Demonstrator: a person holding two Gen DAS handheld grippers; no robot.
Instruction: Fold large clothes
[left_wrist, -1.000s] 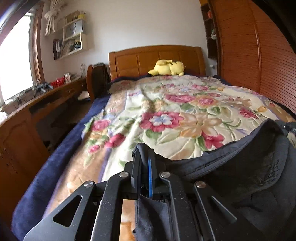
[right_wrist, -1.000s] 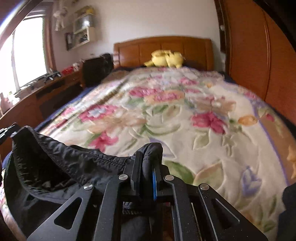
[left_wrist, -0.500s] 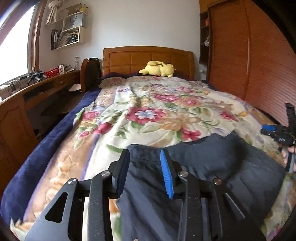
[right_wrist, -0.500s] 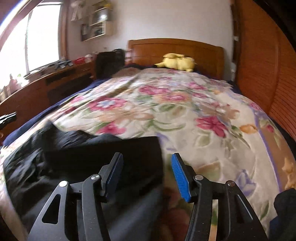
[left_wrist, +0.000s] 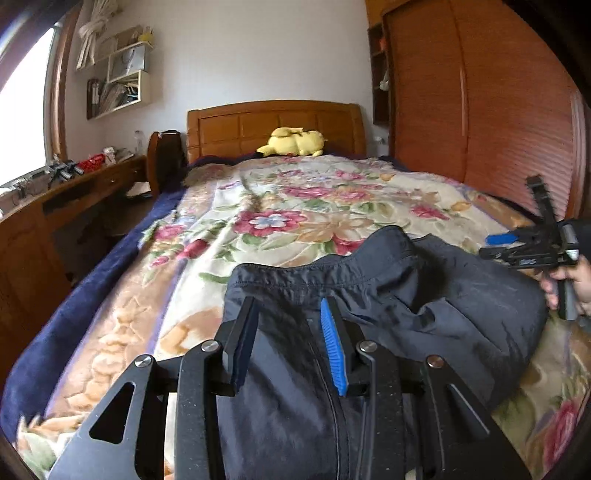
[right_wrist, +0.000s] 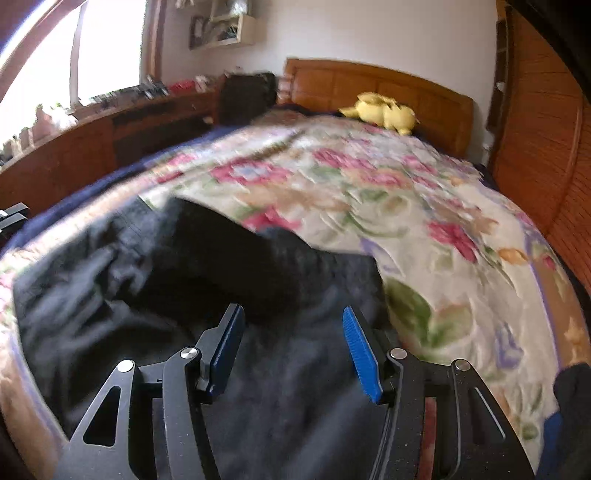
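Dark garment (left_wrist: 424, 295) flat on floral blanket (left_wrist: 295, 206); left gripper (left_wrist: 288, 339) and right gripper (right_wrist: 291, 350) at 6 o'clock, both spread, gripping nothing.

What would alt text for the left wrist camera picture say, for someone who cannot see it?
An open two-finger gripper hovers over a dark garment lying rumpled on a floral bedspread. At the right edge, a hand holds a second gripper beside the garment. A yellow plush toy rests against the wooden headboard.
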